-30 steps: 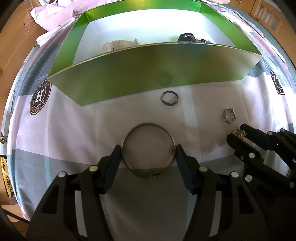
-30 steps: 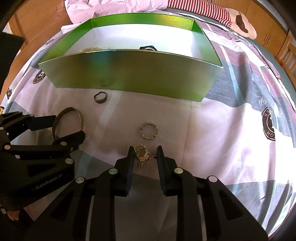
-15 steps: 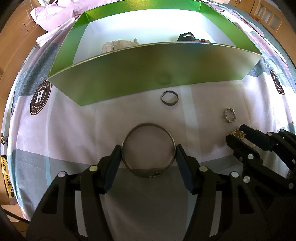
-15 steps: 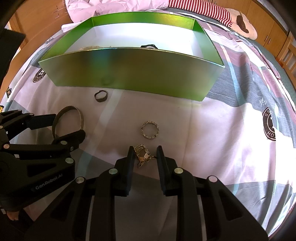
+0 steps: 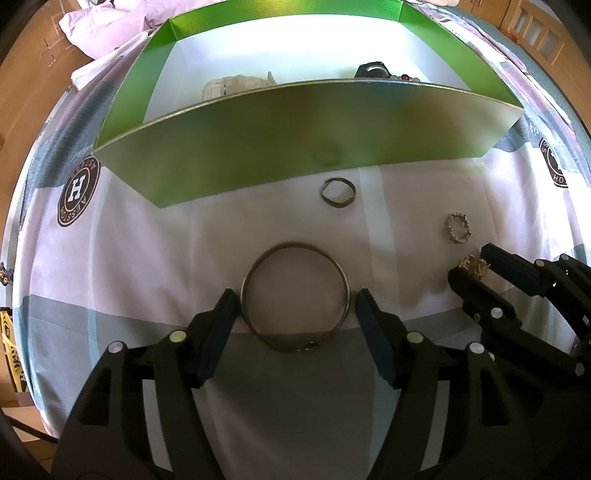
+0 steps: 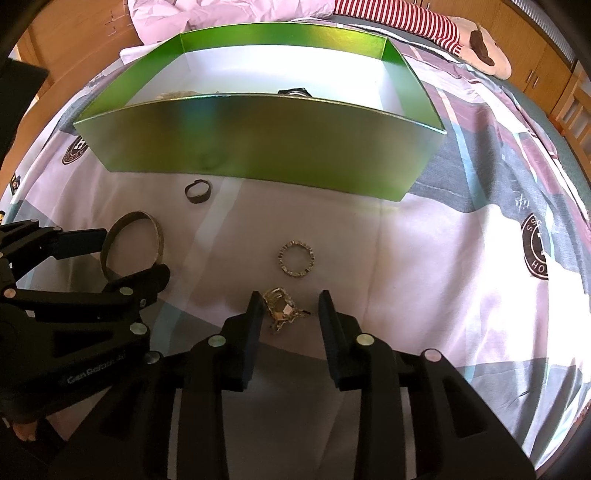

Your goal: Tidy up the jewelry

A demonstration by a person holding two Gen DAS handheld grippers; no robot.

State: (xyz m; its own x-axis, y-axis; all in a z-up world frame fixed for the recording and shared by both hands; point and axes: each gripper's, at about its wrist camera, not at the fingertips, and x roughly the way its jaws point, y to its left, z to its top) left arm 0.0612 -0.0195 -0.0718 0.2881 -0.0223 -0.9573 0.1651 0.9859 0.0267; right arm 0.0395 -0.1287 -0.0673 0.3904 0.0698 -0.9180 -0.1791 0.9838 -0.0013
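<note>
Green card forms the shallow box (image 5: 288, 144) that sits on a bed sheet (image 5: 184, 240) printed with round logo badges; its white floor holds a pale cream piece (image 5: 236, 84) toward the left and a dark piece (image 5: 373, 69) toward the right, both half hidden by the near wall. On the left of the scene, the left tool (image 5: 293, 308) points steeply down at the bed, its jaws opening and standing either side of a large metal bangle (image 5: 294, 297) that lies flat on the sheet; small gaps show between the blue pads and the band, so nothing is pinched. Just beyond the bangle, near the foot of the box wall, lies a small dark ring (image 5: 338, 192). Further right a beaded, crown-edged ring (image 6: 296, 257) rests on the sheet, apart from both tools. Nearest the right side, the right tool (image 6: 289, 308) also points down with its jaws opening, and a crumpled gold piece of jewelry (image 6: 280, 304) lies between them on the sheet, beside the left finger (image 6: 255, 314) and clear of the right one. Behind the box, a red-and-white striped cloth (image 6: 395, 16) lies at the far right.
</note>
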